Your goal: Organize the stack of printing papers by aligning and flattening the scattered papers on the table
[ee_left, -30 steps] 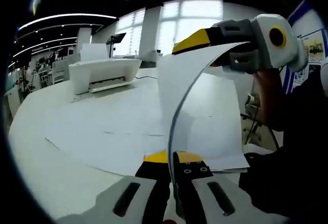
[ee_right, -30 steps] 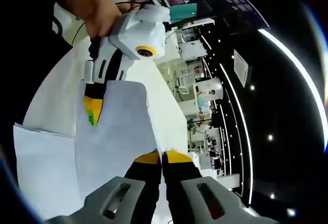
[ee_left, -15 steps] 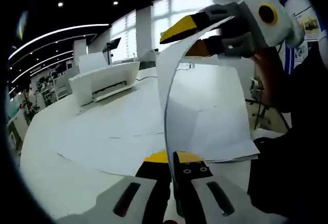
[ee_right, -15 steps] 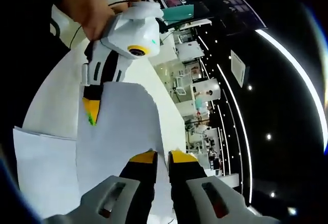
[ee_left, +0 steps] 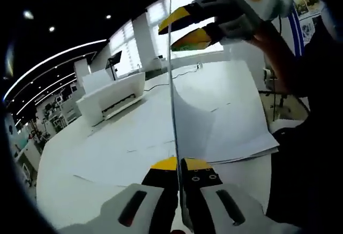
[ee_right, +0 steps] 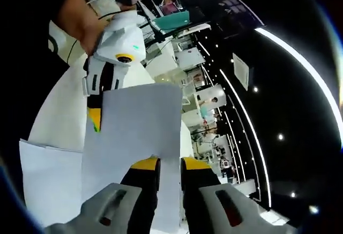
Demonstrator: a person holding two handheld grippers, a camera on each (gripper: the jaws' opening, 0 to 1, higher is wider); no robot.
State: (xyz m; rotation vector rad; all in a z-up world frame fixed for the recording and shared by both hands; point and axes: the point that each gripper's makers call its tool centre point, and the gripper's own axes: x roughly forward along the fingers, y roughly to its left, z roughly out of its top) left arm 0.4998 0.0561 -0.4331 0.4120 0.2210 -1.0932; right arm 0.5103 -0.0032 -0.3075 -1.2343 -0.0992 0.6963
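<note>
In the left gripper view my left gripper (ee_left: 177, 164) is shut on the near edge of a white sheet (ee_left: 172, 95), which stands upright and edge-on as a thin line. The right gripper (ee_left: 182, 28) hangs at the top with its yellow jaws apart around the sheet's upper edge. In the right gripper view my right gripper (ee_right: 169, 164) stands open, and the flat sheet (ee_right: 139, 121) runs between its jaws. The left gripper (ee_right: 95, 120) pinches that sheet's far corner. Loose overlapping papers (ee_left: 230, 132) lie spread on the white table (ee_left: 64, 191); a pile of papers (ee_right: 51, 180) lies at lower left.
A white printer (ee_left: 110, 97) sits at the back of the table. A person's hand (ee_left: 278, 57) and dark clothing fill the right side. Another hand (ee_right: 80, 14) grips the left gripper. Desks and people stand in the room beyond.
My right gripper's jaws have parted and let go of the sheet's edge. The sheet, curved a second ago, now stands straight. The left gripper has kept its hold.
</note>
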